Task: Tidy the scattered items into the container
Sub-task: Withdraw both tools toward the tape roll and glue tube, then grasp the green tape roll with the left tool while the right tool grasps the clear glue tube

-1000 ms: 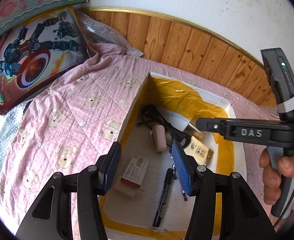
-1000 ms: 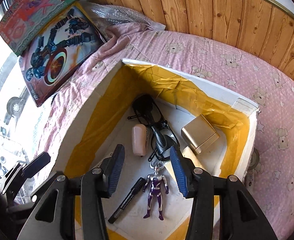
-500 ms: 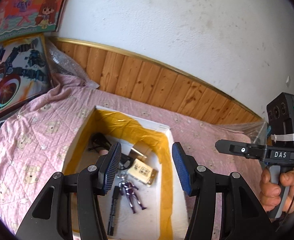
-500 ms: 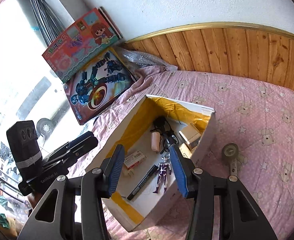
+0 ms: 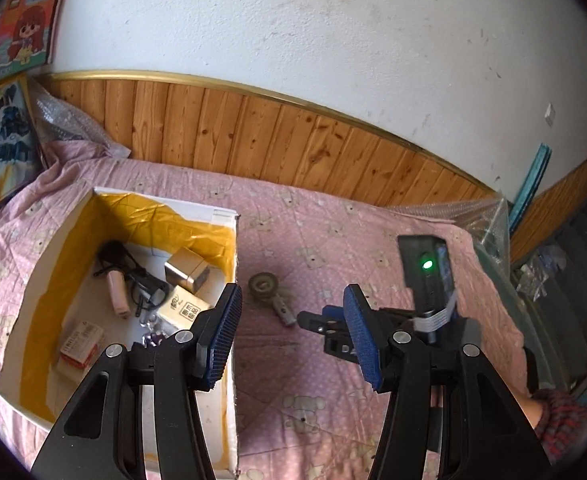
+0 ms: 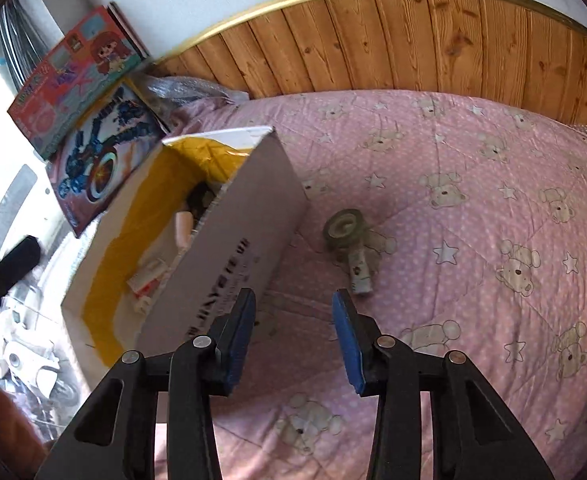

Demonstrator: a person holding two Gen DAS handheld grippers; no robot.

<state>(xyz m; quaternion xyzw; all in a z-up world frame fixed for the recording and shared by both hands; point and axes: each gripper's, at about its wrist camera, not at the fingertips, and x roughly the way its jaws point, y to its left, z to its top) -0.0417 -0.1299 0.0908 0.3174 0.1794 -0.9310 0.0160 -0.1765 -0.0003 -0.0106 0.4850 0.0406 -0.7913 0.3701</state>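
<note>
A bed covered by a pink quilt printed with bears and stars (image 6: 473, 184) fills the frame's middle and right. On it, left of centre, sits a white cardboard box lined with yellow tape (image 6: 249, 216). Just right lies a greenish tape roll (image 6: 343, 227) touching a small white tube (image 6: 360, 270).

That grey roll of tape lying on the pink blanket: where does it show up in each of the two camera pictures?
Left wrist view: the roll of tape lies just right of centre on the pink blanket, close beside the box.
Right wrist view: the roll of tape sits near the centre, above the tool tips.
Shared landmark: the white box with the yellow lining, left of the tape in both.
</note>
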